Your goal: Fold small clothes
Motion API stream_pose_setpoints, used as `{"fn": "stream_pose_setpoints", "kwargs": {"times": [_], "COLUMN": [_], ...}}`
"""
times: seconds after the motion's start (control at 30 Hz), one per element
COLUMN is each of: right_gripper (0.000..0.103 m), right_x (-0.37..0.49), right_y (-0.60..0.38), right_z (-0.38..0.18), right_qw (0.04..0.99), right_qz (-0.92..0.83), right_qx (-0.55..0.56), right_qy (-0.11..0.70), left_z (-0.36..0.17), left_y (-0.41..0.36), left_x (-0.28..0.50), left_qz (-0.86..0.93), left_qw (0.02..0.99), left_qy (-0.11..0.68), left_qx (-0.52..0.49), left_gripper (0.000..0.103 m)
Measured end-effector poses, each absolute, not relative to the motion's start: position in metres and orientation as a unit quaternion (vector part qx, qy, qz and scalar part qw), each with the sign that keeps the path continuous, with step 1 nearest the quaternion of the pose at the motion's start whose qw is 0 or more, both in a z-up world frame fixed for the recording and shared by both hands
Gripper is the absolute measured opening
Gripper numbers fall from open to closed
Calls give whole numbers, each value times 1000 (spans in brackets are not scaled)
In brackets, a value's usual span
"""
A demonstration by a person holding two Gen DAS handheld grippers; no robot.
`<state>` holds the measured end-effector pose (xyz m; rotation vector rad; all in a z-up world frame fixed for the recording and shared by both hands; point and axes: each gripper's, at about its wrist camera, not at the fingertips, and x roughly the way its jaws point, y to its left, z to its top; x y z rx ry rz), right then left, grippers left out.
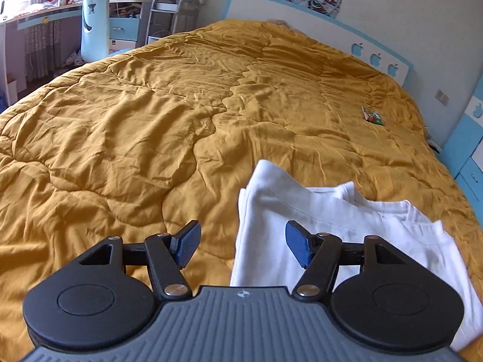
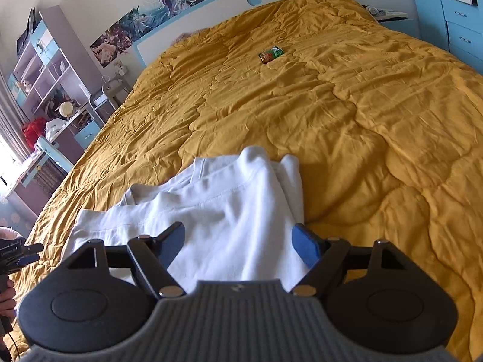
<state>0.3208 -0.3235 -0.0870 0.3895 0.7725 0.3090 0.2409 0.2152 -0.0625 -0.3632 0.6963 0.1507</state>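
Observation:
A white garment [image 1: 305, 211] lies bunched and partly doubled over on the mustard quilt [image 1: 151, 120] near the bed's front edge. In the left wrist view my left gripper [image 1: 245, 244] stands open over the garment's left edge. Its right blue pad [image 1: 297, 247] is above the cloth and its left pad is above bare quilt. In the right wrist view my right gripper [image 2: 240, 244] is open just above the white garment [image 2: 229, 205], whose right edge falls between the pads. Neither gripper's pads press on the cloth. A seam and a folded hem show on top.
A small green and red packet [image 1: 373, 116] [image 2: 271, 53] lies far up the quilt. The blue and white headboard [image 1: 332, 30] closes the far end. A pale blue chair [image 1: 95, 24] and a desk stand at the left, blue drawers [image 2: 462, 24] at the right. A hand [image 2: 7, 298] shows at the left edge.

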Motion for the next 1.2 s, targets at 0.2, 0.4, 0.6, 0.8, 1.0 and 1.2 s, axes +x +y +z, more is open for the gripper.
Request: {"fn": "stream_pose_setpoints", "kwargs": {"times": [0.2,0.4,0.6,0.8,1.0,1.2], "right_gripper": [75,75,71,70,26,10], "right_x": [233,192,207,235,254,243], "right_y": [-348,-339,-336,-334,-315,-318], "right_z": [-93,-109,-160,-193,-204,-189], "right_qw": [870,827,788,744,763,769], "right_qz": [179,210,168,167,122,153], "right_qx": [285,367,439,541,531,537], "right_qy": [362,369,398,355,347,312], "left_z": [-67,-105,-172,-187,-188,-157], "left_y": [188,184,202,210,207,204], "left_x": [176,141,145,179,190,181], "left_qz": [-5,-72,-40,-9,28,13], "left_qw": [912,843,761,767,787,816], "left_qy": [358,388,369,320,304,289], "left_qx": [-201,-366,-532,-556,-536,-501], "left_gripper": [74,74,68,66,15,12]}}
